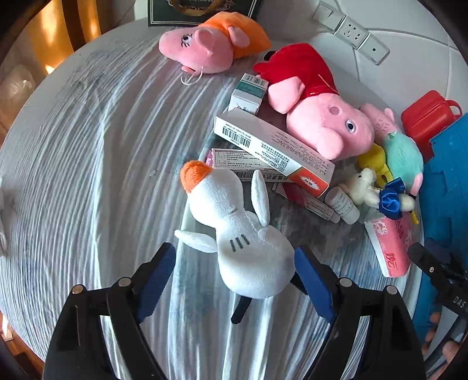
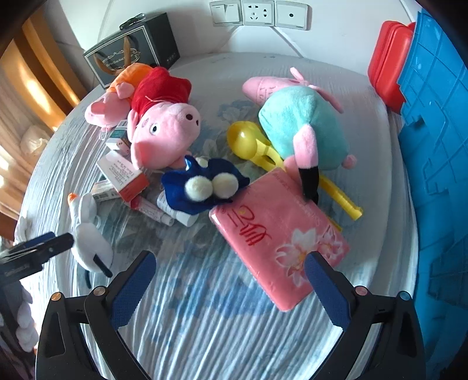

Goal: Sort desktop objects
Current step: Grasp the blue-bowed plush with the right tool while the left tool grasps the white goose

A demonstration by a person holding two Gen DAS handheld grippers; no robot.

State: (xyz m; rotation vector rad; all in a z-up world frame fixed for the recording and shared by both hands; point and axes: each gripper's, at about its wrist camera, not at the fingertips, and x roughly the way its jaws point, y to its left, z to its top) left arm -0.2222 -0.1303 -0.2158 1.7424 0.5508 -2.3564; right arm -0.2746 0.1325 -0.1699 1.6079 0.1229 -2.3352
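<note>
A white goose plush (image 1: pixel 251 257) with an orange beak lies on the striped cloth between the fingers of my left gripper (image 1: pixel 234 277). The blue pads stand wide on either side of it and do not press it. In the right wrist view the same goose (image 2: pixel 87 233) lies at the left edge. My right gripper (image 2: pixel 231 271) is open over the cloth, its right pad above a corner of a pink tissue pack (image 2: pixel 278 239). Medicine boxes (image 1: pixel 272 146), a small bottle (image 1: pixel 342 204), a red-dressed pig plush (image 2: pixel 163 131), a teal-dressed pig plush (image 2: pixel 301 125) and a small blue-bowed bear (image 1: pixel 365 187) are piled behind.
An orange-dressed pig plush (image 1: pixel 210 46) lies at the back beside a dark gift box (image 2: pixel 131 49). A yellow scoop (image 2: pixel 248 143) sticks out from under the teal pig. A red case (image 2: pixel 386 64) and a blue crate (image 2: pixel 438 146) stand along the right edge. Wall sockets (image 2: pixel 257 13) are behind.
</note>
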